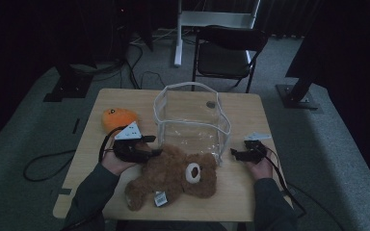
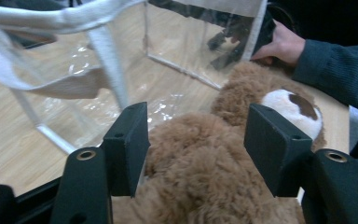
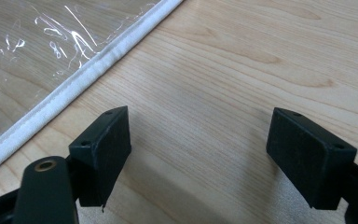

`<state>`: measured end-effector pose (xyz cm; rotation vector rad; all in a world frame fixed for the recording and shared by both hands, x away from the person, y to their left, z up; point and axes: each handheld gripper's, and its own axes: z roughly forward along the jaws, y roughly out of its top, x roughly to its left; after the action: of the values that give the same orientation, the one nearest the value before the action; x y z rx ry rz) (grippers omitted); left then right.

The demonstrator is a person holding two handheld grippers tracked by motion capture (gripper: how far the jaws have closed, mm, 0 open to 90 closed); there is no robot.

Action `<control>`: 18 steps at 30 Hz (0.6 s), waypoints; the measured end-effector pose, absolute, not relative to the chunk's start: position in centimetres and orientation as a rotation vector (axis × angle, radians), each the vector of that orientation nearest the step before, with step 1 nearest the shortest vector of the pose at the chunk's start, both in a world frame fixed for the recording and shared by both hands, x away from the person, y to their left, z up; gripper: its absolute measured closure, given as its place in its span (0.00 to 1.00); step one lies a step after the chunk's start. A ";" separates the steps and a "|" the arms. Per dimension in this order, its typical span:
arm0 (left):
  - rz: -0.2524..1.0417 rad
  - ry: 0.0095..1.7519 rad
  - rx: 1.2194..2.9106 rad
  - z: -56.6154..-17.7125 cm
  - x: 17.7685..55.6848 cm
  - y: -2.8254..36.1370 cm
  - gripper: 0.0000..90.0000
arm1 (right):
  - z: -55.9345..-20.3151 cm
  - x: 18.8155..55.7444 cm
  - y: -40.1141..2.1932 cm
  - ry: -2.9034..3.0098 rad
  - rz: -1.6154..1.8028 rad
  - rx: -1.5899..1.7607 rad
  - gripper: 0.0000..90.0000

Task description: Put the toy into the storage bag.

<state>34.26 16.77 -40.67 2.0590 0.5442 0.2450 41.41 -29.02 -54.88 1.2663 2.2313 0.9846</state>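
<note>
Left gripper (image 2: 193, 140) sits low over the bear (image 2: 200, 177), jaws spread, brown fur bulging up between the pads but neither pad pressing into it. To do this well, push the jaws deeper so they straddle the thick of the body, then close firmly; plush gives, so a shallow bite on fur alone would likely slip. Ahead of these jaws stands the clear bag (image 2: 135, 70), mouth up, so the lift should clear its white rim before the bear goes in.

Right gripper (image 3: 198, 154) rests with jaws wide apart, nothing between them but bare table (image 3: 242, 70); the bag's white-trimmed edge lies just off its left jaw. It looks well placed to pinch that edge and steady the bag.

The bear itself: shaggy brown, pale muzzle with a dark nose, lying flat against the bag's near side, a tag (image 1: 160, 198) at its lower end.
</note>
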 end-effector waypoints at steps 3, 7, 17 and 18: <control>0.236 0.526 2.074 -40.8 34.1 16.2 0.42 | -54.9 41.4 -29.0 2.230 0.984 1.269 0.23; 0.226 0.504 2.081 -40.9 34.0 15.5 0.39 | -54.9 41.4 -29.0 2.228 0.984 1.272 0.23; 0.190 0.463 2.124 -41.8 33.8 13.4 0.33 | -54.9 41.3 -29.0 2.226 0.982 1.274 0.23; 0.188 0.462 2.126 -41.9 33.8 13.3 0.33 | -54.9 41.3 -29.0 2.226 0.982 1.274 0.23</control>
<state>33.78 13.33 -41.93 2.1265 0.4618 0.1883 41.31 -29.00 -54.88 1.2741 2.2257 0.9822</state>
